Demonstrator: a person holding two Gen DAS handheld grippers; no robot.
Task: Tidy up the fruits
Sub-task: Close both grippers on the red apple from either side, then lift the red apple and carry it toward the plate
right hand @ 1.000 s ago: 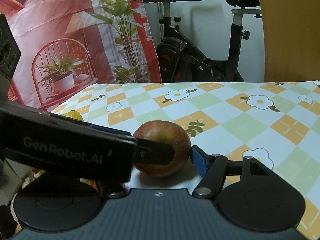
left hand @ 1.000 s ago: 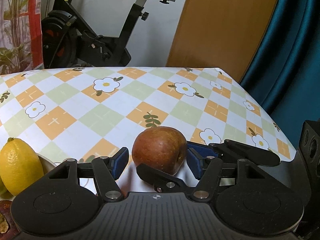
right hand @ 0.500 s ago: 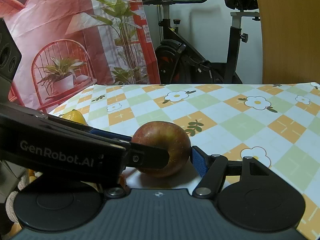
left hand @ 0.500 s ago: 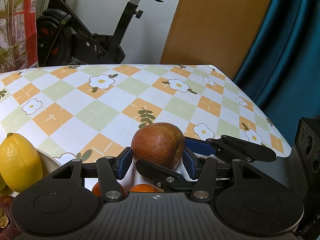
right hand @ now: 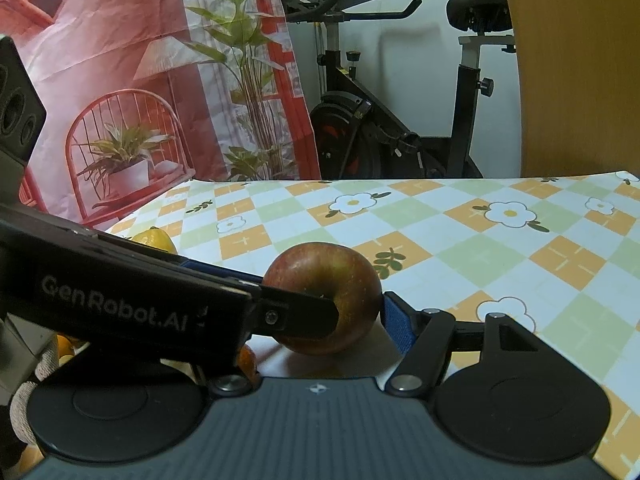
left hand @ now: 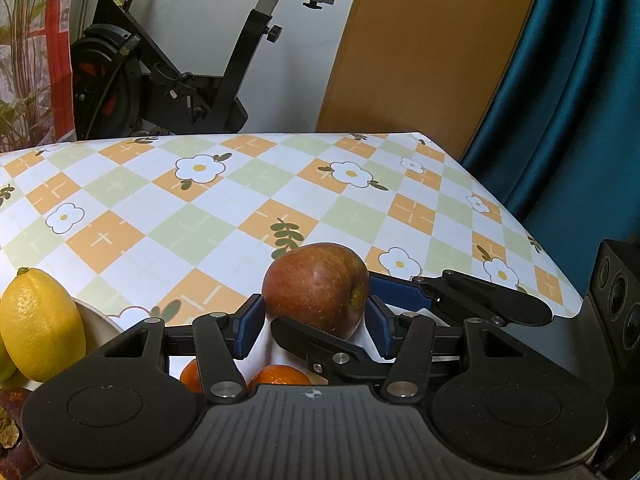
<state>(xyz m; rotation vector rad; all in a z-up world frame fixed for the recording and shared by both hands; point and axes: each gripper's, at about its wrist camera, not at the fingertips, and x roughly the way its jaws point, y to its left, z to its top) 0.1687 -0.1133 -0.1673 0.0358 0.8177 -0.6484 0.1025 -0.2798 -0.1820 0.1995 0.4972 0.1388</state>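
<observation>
the apple [left hand: 316, 286] is clamped between both the left gripper [left hand: 314, 326] and right gripper [right hand: 356, 312], half-closed, apparently for a handover.

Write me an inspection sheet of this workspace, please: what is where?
Surface: table under a checked flower cloth.
Job's things: red apple between both tools; lemon against a white dish; oranges below the left tool.
Clutter: nothing seen.
Grippers: left tool's jaws have just been closing, pads on the apple; right tool also grips it.
Cables: nothing seen.
Surroundings: exercise bike, teal curtain, wooden panel, printed plant backdrop.
</observation>
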